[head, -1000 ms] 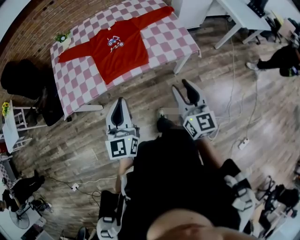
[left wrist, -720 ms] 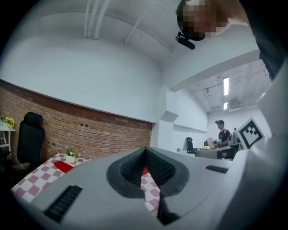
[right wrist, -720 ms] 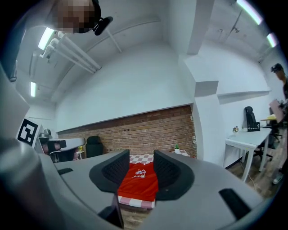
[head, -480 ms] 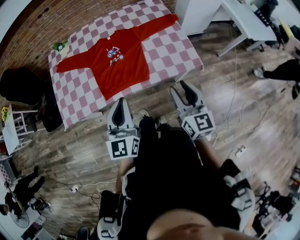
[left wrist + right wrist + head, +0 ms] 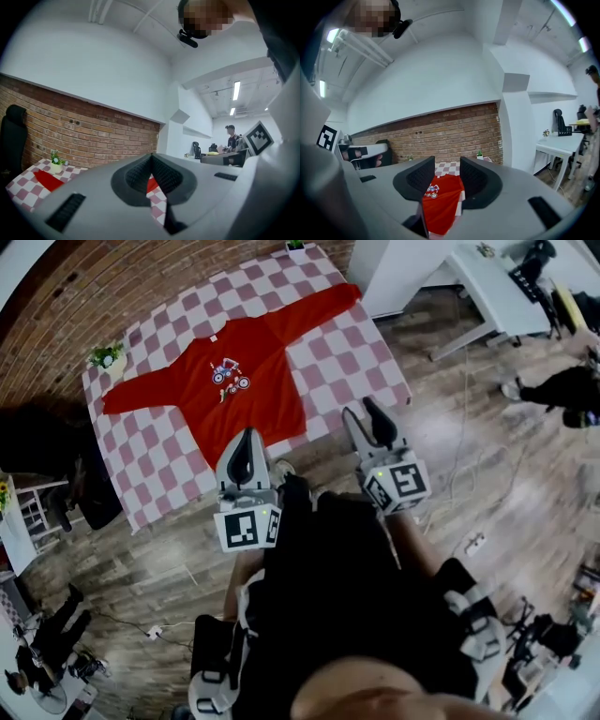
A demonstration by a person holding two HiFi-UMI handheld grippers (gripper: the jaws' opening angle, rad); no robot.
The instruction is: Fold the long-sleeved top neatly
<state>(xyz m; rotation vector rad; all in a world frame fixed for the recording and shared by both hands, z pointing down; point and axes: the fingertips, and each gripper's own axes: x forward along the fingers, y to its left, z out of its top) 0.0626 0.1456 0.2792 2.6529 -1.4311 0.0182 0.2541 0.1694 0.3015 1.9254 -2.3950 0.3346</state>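
Note:
A red long-sleeved top [image 5: 246, 381] with a small print on the chest lies spread flat, sleeves out, on a table [image 5: 361, 348] covered in a pink-and-white chequered cloth. Both grippers hang in the air short of the table's near edge, apart from the top. My left gripper [image 5: 247, 439] is shut with nothing in it; its tips [image 5: 151, 160] meet, and a red sleeve [image 5: 46, 180] shows past them. My right gripper [image 5: 371, 413] stands open and empty. The top [image 5: 440, 202] shows through the gap of the right gripper [image 5: 446, 172].
A potted plant [image 5: 106, 356] stands at the table's left corner, another [image 5: 298, 245] at its far edge. A black chair [image 5: 42, 442] sits left of the table, a white desk [image 5: 497, 292] to the right. Cables [image 5: 473, 542] trail on the wooden floor. A person [image 5: 570, 390] is at far right.
Both grippers have travelled toward the table, which now sits nearer and larger in the head view. The top has not moved on the cloth. The jaws stand as before.

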